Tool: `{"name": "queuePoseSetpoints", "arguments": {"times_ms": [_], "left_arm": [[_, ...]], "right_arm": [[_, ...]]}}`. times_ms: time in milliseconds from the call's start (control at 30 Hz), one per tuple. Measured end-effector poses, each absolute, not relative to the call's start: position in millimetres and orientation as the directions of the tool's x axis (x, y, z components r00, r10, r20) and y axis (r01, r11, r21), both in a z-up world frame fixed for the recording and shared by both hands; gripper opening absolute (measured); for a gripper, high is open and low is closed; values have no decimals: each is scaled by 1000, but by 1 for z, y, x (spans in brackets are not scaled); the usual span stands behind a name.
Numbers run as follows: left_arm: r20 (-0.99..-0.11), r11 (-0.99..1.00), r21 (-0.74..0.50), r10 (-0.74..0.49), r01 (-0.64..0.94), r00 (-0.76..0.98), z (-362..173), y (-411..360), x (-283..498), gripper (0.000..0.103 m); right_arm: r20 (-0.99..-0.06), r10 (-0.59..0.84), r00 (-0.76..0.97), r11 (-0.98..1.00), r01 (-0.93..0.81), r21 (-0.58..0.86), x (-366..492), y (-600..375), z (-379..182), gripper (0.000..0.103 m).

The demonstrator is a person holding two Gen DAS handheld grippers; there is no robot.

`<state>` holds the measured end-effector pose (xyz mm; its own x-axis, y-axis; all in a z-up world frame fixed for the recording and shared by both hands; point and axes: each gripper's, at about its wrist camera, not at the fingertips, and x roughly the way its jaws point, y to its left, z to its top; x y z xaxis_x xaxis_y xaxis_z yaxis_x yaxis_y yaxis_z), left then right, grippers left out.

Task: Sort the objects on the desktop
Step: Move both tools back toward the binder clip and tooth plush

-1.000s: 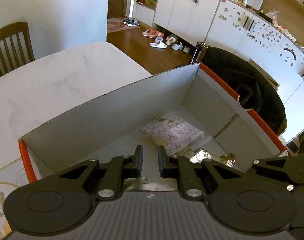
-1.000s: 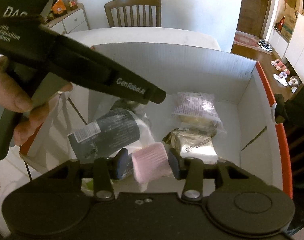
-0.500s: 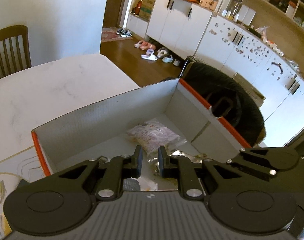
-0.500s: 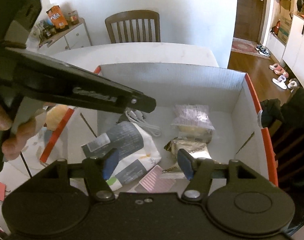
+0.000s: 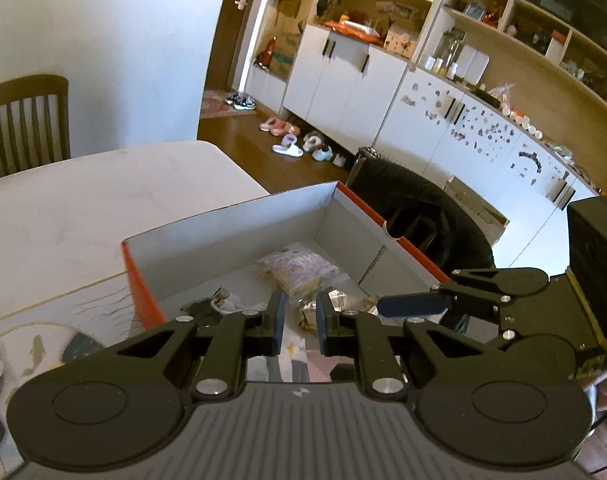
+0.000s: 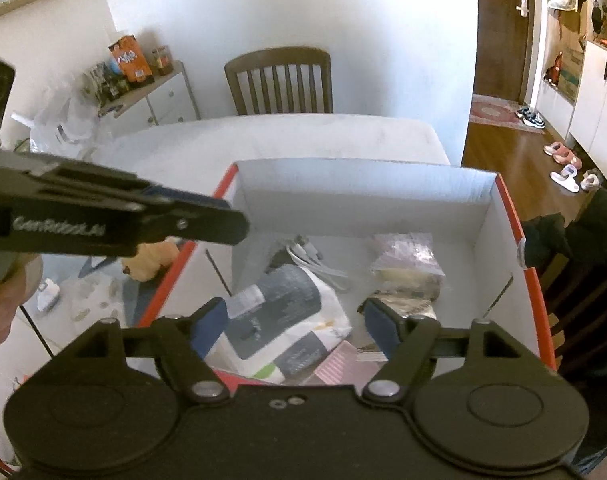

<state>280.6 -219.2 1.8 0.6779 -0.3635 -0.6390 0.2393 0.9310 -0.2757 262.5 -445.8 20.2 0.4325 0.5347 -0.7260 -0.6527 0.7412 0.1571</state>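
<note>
A white cardboard box (image 6: 363, 188) with an orange rim stands on the table. In it lie a grey-and-white pouch (image 6: 283, 300), a pink ribbed pack (image 6: 343, 364), a clear snack packet (image 6: 407, 256), a foil packet (image 6: 403, 300) and a white cable (image 6: 311, 256). My right gripper (image 6: 295, 320) hovers over the box's near end; its jaws are opening, with nothing between them, and the pink pack lies below. My left gripper (image 5: 299, 304) is shut and empty above the box's left part (image 5: 231, 232). It crosses the right wrist view as a dark bar (image 6: 163, 220).
A yellow plush toy (image 6: 151, 260) and small white items lie on the table left of the box. A wooden chair (image 6: 279, 80) stands at the far end. A black jacket (image 5: 423, 216) hangs over a chair beside the box. A hand (image 6: 7, 292) holds the left gripper.
My right gripper opened and let go of the pink pack, which now lies in the box. Both grippers rose and drew back from the box.
</note>
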Motion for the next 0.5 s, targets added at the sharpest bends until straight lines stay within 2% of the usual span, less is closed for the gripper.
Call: {"name": "queuePoseSetpoints", "arguments": {"times_ms": [133, 200, 233, 267, 300, 333, 500], "left_arm": [[-614, 933, -270, -356, 237, 704, 7, -205, 258, 15], [-606, 932, -275, -358, 235, 710, 9, -196, 246, 24], [-603, 932, -278, -359, 234, 713, 10, -192, 242, 36], [-600, 931, -281, -359, 232, 715, 11, -187, 237, 59], [-596, 931, -283, -361, 233, 717, 11, -182, 232, 69], [-587, 928, -287, -366, 236, 722, 12, -177, 226, 73], [-575, 931, -277, -359, 237, 735, 16, -155, 202, 73]], "right_arm": [[-712, 544, 444, 745, -646, 167, 251, -442, 26, 84], [-705, 549, 449, 745, -646, 169, 244, -437, 29, 85], [-703, 550, 450, 745, -646, 169, 240, -434, 30, 86], [-703, 550, 450, 745, -645, 170, 237, -431, 31, 86], [-703, 551, 450, 746, -644, 173, 233, -428, 31, 86], [-701, 553, 449, 746, -642, 177, 229, -424, 32, 86], [-696, 565, 443, 741, -643, 192, 207, -404, 33, 89]]}}
